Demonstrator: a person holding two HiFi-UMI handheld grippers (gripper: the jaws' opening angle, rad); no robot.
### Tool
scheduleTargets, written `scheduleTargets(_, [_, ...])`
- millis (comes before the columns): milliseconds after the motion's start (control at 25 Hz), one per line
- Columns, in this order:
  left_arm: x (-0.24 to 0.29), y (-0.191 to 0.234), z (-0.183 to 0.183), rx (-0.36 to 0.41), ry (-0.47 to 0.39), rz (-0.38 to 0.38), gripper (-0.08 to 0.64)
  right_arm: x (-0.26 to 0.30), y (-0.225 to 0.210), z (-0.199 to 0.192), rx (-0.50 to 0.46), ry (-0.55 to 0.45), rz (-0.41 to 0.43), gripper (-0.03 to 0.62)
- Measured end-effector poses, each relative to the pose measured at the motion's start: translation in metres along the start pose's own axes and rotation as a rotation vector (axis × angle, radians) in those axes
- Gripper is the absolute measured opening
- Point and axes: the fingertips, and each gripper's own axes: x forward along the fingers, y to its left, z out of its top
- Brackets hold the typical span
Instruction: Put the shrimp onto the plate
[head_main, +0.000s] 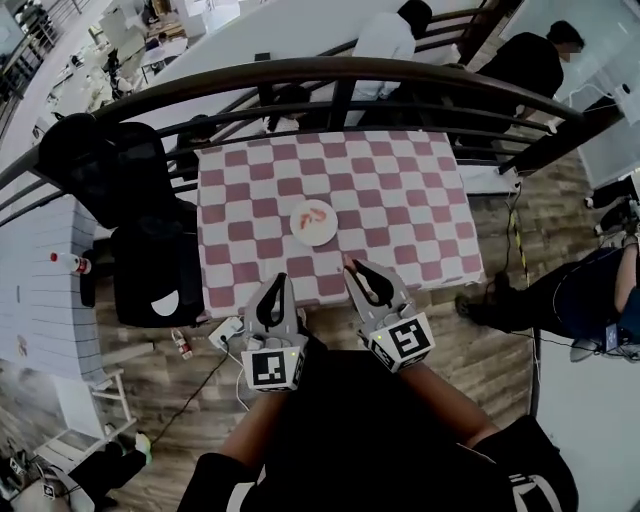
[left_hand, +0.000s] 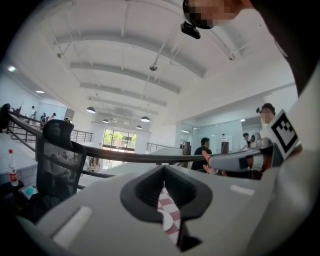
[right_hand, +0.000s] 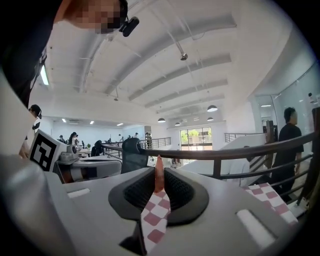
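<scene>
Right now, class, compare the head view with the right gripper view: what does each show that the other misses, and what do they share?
Only the head view shows the white plate near the middle of the table, with shrimp lying on it. Only the right gripper view shows the ceiling and its hanging lamps. Both show the checkered tablecloth, the dark railing beyond the table, the left gripper, and the right gripper shut on another shrimp.
</scene>
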Motion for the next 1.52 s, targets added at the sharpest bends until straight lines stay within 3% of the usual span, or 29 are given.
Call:
scheduleTargets(400, [0.065, 0.049, -0.004, -0.034, 0.04, -0.038, 0.009, 0.088, -0.022, 0.001, 0.011, 0.051, -0.019, 0.057])
scheduleTargets(640, [0.088, 0.056, -0.007, -0.02, 0.058, -0.031, 0.009, 0.101, -0.036, 0.006, 0.052, 0.069, -0.025, 0.057])
scheduleTargets(800, [0.093, 0.058, -0.011, -0.026, 0.078, 0.013, 0.009, 0.107, -0.045, 0.001, 0.024, 0.081, -0.016, 0.057])
scheduleTargets(1080, [0.101, 0.071, -0.006, -0.03, 0.034, 0.07, 0.009, 0.127, -0.044, -0.031, -0.022, 0.185, 0.058, 0.057])
scheduleTargets(1240, [0.107, 0.08, -0.009, -0.1, 0.024, 0.08, 0.009, 0.144, -0.046, -0.054, -0.014, 0.234, 0.08, 0.057])
scheduleTargets(1520, [0.112, 0.093, -0.023, -0.054, 0.054, 0.085, 0.009, 0.165, -0.052, -0.092, 0.032, 0.298, 0.075, 0.057])
